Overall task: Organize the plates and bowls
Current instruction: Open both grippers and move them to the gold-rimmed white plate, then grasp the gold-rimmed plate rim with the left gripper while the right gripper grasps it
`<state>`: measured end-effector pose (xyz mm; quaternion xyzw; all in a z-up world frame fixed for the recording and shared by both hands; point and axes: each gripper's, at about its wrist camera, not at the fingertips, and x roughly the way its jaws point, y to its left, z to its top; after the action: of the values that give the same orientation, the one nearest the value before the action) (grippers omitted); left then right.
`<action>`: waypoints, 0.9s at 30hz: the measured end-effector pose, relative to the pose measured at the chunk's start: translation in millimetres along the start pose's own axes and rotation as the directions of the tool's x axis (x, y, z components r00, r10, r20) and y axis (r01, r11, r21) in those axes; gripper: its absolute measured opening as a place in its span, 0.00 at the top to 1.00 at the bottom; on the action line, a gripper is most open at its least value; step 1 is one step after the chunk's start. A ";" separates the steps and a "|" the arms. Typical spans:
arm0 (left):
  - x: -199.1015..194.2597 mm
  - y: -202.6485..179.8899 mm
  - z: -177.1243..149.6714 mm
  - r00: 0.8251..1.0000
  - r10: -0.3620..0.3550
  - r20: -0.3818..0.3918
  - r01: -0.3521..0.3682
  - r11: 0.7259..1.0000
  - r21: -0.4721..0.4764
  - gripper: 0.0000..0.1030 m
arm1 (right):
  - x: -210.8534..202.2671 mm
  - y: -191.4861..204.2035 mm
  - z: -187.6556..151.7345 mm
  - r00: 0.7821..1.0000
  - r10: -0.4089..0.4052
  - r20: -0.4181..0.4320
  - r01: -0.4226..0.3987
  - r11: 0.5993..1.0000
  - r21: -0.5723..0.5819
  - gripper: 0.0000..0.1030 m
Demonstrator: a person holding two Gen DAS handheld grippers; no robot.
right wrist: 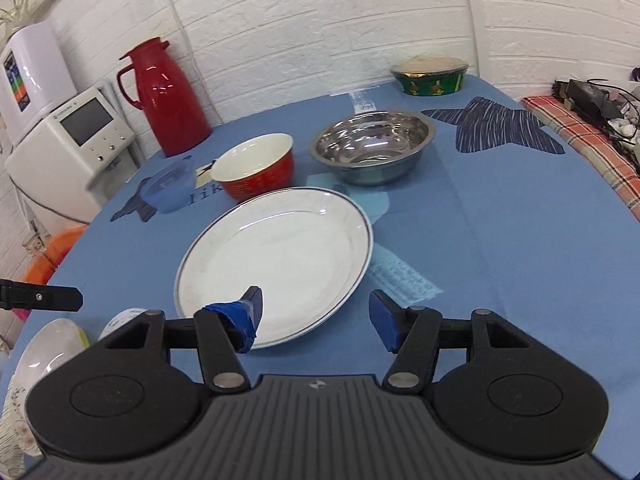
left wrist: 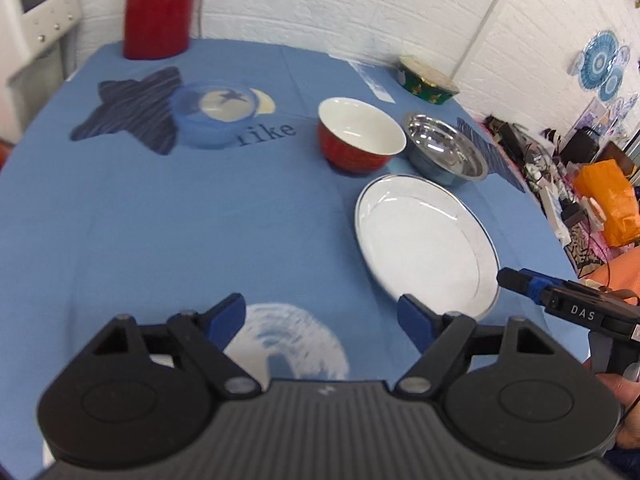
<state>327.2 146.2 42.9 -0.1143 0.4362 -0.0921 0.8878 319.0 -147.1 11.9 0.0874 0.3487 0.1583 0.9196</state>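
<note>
Left gripper (left wrist: pixel 322 320): fingers wide apart, nothing between them, above a blurred white shape on the cloth, possibly a small dish.
Right gripper (right wrist: pixel 316 316): fingers apart with nothing gripped; the left finger (right wrist: pixel 248 312) overlaps the near rim of the white plate in the picture, contact unclear.
Person's hand (left wrist: pixel 624 404): at the right edge of the left view, holding the right gripper's handle.
Table (right wrist: pixel 520 260): covered in a blue cloth with dark star prints.
White plate (right wrist: pixel 276 260): lies flat on the table, nearest the right gripper, dark line around its rim, empty.
Second white dish (right wrist: pixel 48 352): at the table's near-left edge in the right view, partly cut off.
Red bowl (right wrist: pixel 258 168): upright just behind the plate, white inside, empty.
Steel bowl (right wrist: pixel 372 146): upright just beside the red bowl, to its right, empty.
Blue bowl (left wrist: pixel 214 114): translucent, stands apart to the left of the red bowl, on a star print.
Green patterned bowl (right wrist: pixel 430 76): at the far edge, near the wall.
Red jug (right wrist: pixel 160 96): upright at the far-left corner.
White appliance (right wrist: pixel 76 144): beside the table, left.
</note>
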 end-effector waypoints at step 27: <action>108.5 -39.8 39.3 0.993 0.029 -0.115 -0.025 0.999 0.036 0.24 | 76.4 6.7 22.2 0.994 -0.064 -0.088 0.045 0.978 -0.204 0.48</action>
<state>421.2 84.4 -4.3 -0.0876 0.4865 -0.0943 0.8642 386.3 -115.1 -16.7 -0.0237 0.3761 0.1715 0.9103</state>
